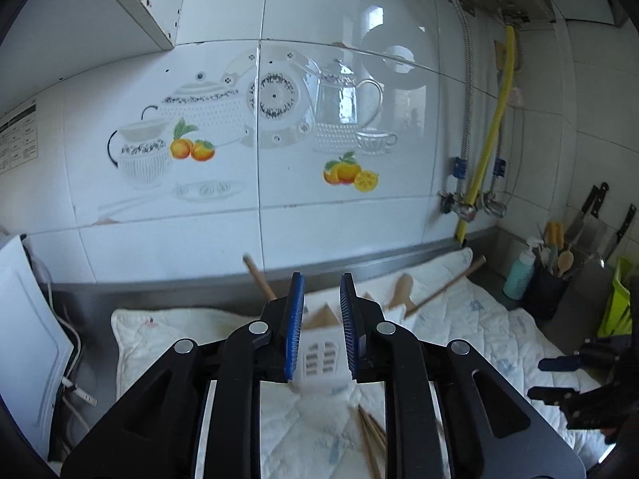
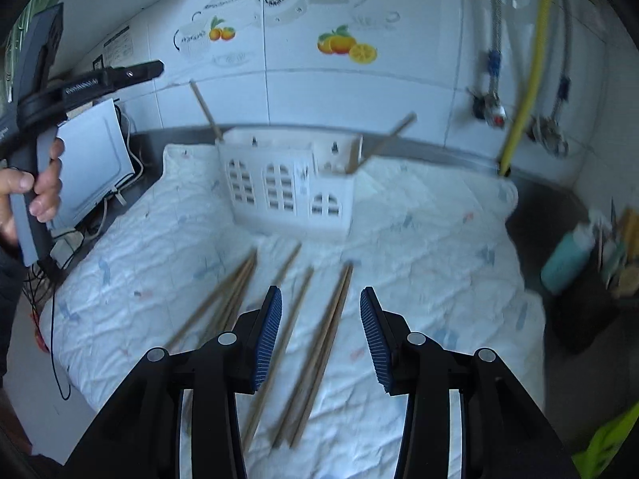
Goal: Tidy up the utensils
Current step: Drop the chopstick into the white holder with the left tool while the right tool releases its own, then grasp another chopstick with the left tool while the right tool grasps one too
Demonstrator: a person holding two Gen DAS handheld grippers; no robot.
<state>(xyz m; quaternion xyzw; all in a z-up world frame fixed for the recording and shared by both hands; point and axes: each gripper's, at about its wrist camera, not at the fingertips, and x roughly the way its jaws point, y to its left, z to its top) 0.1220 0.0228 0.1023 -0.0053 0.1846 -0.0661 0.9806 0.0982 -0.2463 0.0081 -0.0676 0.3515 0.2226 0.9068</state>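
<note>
While the white quilted cloth [image 2: 419,215] covered the steel counter, presumably to keep things from rattling or sliding, the work sat on it from left to right; farthest left a person's hand [image 2: 36,191] gripped the grey handle of the left gripper [image 1: 321,327], whose blue pads stood a little apart on either side of the white utensil caddy [image 2: 287,187], not visibly pressing it, so I judged it was steadying the caddy rather than carrying it; the caddy stood upright near the back wall, with two wooden handles [image 2: 205,109] leaning out of its compartments, already sorted; loose wooden chopsticks [image 2: 331,319] lay in a fan on the cloth in front of it, well apart from the caddy, waiting their turn; to the right the right gripper [image 2: 321,335] hung over them, jaws partly open and empty, a few sticks lying below the gap, lined up, it seemed, for a pick.
</note>
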